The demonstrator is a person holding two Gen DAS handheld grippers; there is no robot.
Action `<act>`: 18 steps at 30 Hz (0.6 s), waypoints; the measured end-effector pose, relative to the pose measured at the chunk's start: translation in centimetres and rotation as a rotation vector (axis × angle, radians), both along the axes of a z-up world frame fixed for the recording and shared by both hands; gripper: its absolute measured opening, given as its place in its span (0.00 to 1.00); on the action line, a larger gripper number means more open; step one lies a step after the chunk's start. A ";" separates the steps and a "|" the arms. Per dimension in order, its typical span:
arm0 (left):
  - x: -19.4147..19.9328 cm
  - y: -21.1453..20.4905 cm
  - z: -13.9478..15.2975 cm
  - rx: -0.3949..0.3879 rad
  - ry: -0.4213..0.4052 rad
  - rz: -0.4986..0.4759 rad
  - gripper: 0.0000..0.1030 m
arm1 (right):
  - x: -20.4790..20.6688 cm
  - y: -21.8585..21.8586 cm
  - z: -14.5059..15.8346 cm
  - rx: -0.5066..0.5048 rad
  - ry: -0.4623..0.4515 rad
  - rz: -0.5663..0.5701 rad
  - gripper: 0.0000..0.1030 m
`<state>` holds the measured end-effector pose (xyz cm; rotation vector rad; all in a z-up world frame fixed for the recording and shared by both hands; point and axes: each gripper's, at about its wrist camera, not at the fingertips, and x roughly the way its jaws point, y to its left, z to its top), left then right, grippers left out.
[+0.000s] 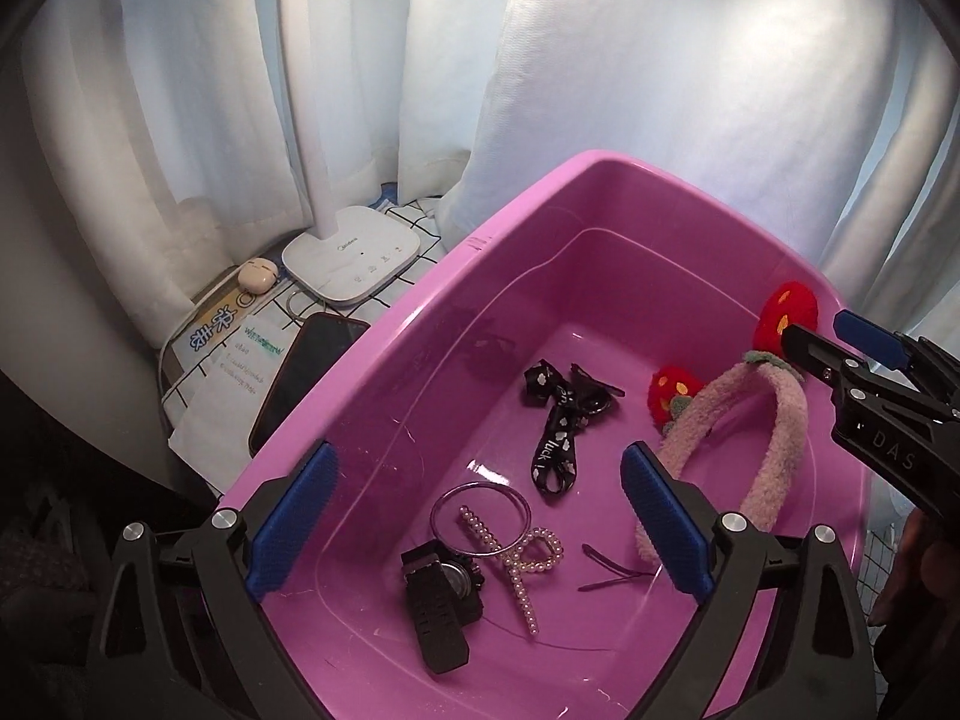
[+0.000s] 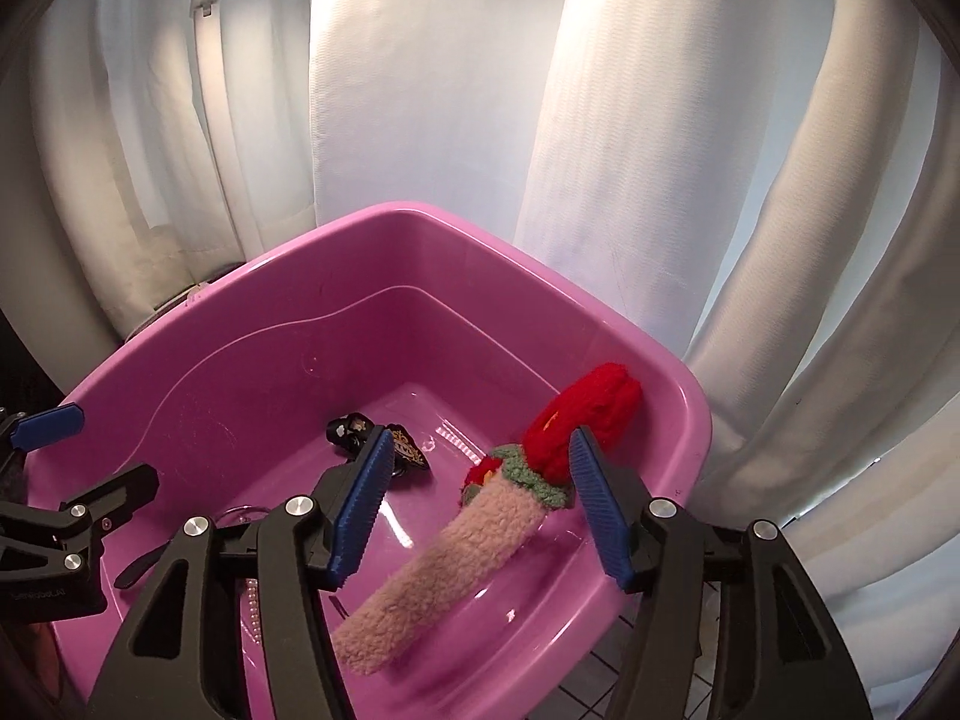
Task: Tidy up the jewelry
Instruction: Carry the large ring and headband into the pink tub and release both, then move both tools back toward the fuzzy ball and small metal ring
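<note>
1. White curtains hang behind a pink plastic tub that stands on a tabletop covered with a checked cloth.
2. Beside the tub lie a white lamp base, an earbud case and a dark phone.
3. On the tub's floor lie a black watch, a silver bangle, a pearl hair clip, a black ribbon bow and a thin dark hairpin.
4. A fuzzy pink headband with red strawberry decorations leans against the tub's right side.
5. The left hand-held gripper hovers over the watch and bangle, jaws spread wide, holding nothing.
6. The right hand-held gripper is wide too; its blue pads flank the headband's upper end, the right pad right beside the strawberry, contact unclear.
</note>
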<state>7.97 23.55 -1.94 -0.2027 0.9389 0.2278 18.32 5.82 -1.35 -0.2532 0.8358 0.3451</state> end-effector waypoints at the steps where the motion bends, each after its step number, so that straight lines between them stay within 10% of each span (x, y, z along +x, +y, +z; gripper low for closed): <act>1: -0.1 0.0 0.1 0.000 -0.001 0.002 0.91 | -0.1 -0.2 0.2 0.008 0.001 -0.001 0.57; 18: -3.0 -3.0 4.3 -0.014 -0.110 -0.063 0.94 | -7.1 -5.7 4.1 0.170 -0.094 -0.040 0.60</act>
